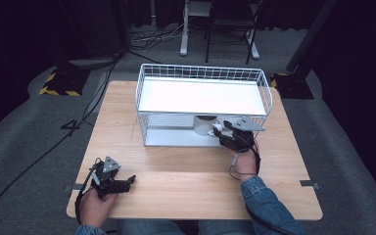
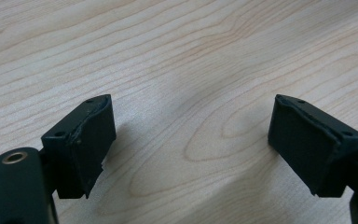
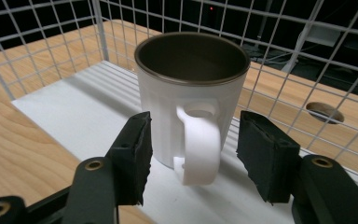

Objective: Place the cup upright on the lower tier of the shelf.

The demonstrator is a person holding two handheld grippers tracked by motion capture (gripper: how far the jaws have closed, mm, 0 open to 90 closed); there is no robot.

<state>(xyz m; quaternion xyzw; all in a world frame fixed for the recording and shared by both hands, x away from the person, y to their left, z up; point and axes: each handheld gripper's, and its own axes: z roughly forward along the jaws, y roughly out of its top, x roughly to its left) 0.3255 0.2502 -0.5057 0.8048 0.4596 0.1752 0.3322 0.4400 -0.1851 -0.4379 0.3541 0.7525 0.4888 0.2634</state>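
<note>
On one light wooden table (image 1: 176,171), ringed by grey carpet and dark curtains, stands one white wire rack (image 1: 203,105). One white mug (image 3: 186,98) sits upright on its lower shelf. My right gripper (image 3: 193,154) brackets its handle, pads clear. My left gripper (image 2: 191,140) gapes wide, empty.

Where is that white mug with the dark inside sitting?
The white mug stands upright on the lower shelf of the white wire rack, handle between the right gripper's open jaws.
</note>
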